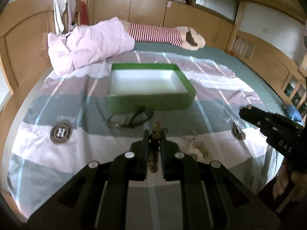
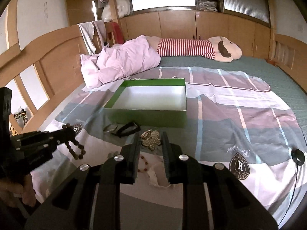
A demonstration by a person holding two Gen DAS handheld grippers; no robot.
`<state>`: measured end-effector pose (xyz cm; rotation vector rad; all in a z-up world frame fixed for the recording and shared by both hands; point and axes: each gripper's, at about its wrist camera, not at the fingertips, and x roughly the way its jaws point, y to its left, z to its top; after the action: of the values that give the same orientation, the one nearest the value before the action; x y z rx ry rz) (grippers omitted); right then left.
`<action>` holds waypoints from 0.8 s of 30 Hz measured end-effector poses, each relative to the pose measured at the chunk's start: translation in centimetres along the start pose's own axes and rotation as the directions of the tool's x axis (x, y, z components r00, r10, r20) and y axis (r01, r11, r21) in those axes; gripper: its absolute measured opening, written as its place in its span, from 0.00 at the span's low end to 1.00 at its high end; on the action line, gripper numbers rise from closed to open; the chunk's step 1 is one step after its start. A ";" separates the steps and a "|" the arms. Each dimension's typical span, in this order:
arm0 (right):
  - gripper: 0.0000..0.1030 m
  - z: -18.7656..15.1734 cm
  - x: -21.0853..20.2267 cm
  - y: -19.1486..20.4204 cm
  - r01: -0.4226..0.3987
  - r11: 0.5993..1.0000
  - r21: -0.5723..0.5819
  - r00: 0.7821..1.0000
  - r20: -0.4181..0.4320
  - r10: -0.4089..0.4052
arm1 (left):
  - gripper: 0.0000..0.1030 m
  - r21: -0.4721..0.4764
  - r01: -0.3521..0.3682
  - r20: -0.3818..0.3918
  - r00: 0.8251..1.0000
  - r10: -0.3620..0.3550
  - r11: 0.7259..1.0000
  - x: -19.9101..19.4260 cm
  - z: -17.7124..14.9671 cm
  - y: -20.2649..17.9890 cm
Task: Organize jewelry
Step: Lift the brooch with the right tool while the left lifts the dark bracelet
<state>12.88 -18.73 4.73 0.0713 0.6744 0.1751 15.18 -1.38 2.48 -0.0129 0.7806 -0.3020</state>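
Note:
My left gripper point(image 1: 155, 132) is shut on a brown bead bracelet point(image 1: 155, 149), held above the bed; the bracelet also hangs from it in the right wrist view point(image 2: 75, 147). My right gripper point(image 2: 150, 136) is shut on a flower-shaped brooch point(image 2: 150, 140); its tip with the brooch shows in the left wrist view point(image 1: 246, 108). An empty green box point(image 1: 149, 103) with a white inside lies on the bedspread ahead of both, also in the right wrist view point(image 2: 151, 115). A red bead string point(image 2: 144, 164) lies under my right gripper.
A metal bangle point(image 1: 117, 119) and a black band point(image 1: 142, 116) lie just before the box. A crumpled pink quilt point(image 1: 86, 46) and a striped plush toy point(image 1: 163, 34) lie at the back. Wooden bed rails run along both sides. A black round object point(image 2: 297, 157) lies at right.

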 end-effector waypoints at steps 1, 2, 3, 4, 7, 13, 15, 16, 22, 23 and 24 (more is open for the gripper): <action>0.22 -0.1 0.1 -0.1 -0.004 1.000 0.002 1.000 -0.005 0.004 | 0.11 -0.002 0.003 -0.001 1.000 -0.003 1.000 0.1 -0.1 -0.2; 0.22 -0.1 0.1 0.0 -0.007 1.000 0.004 1.000 -0.007 0.008 | 0.11 -0.003 0.002 0.002 1.000 -0.002 1.000 0.0 -0.3 -0.4; 0.22 -0.2 0.0 0.0 -0.008 1.000 0.002 1.000 -0.008 0.008 | 0.11 -0.006 -0.002 0.008 1.000 0.002 1.000 0.0 -0.4 -0.6; 0.22 -0.2 0.1 0.0 -0.007 1.000 -0.001 1.000 -0.011 0.007 | 0.11 -0.008 -0.007 0.015 1.000 0.007 1.000 0.0 -0.4 -0.8; 0.22 -0.5 0.3 0.1 -0.008 1.000 -0.001 1.000 -0.019 0.008 | 0.11 0.006 -0.019 0.022 1.000 0.019 1.000 0.5 -0.3 -1.4; 0.22 -0.5 0.3 0.2 -0.009 1.000 0.003 1.000 -0.025 0.009 | 0.11 0.012 -0.032 0.009 0.999 0.032 0.999 1.6 -0.2 -1.3; 0.22 -0.6 0.4 0.2 -0.009 1.000 0.005 1.000 -0.030 0.009 | 0.11 0.005 -0.033 0.006 0.999 0.033 0.999 1.7 -0.2 -1.0; 0.22 -0.6 0.4 0.2 -0.008 1.000 0.006 0.999 -0.031 0.008 | 0.11 0.003 -0.033 0.007 0.999 0.033 0.999 1.7 -0.2 -0.9; 0.22 -0.6 0.6 0.4 -0.009 1.000 0.002 0.999 -0.039 0.009 | 0.11 -0.002 -0.034 0.014 0.999 0.034 0.999 1.5 -0.1 -0.5; 0.22 -0.7 0.7 0.4 -0.008 1.000 0.000 0.999 -0.041 0.008 | 0.11 -0.003 -0.033 0.014 0.999 0.033 0.999 1.5 -0.1 -0.5; 0.22 -0.7 0.8 0.5 -0.008 1.000 0.000 0.999 -0.043 0.008 | 0.11 -0.003 -0.032 0.014 0.999 0.032 0.999 1.5 -0.1 -0.5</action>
<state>12.96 -18.13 3.75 0.0702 0.7167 0.1849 15.98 -2.23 1.48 -0.0046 0.7664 -0.2700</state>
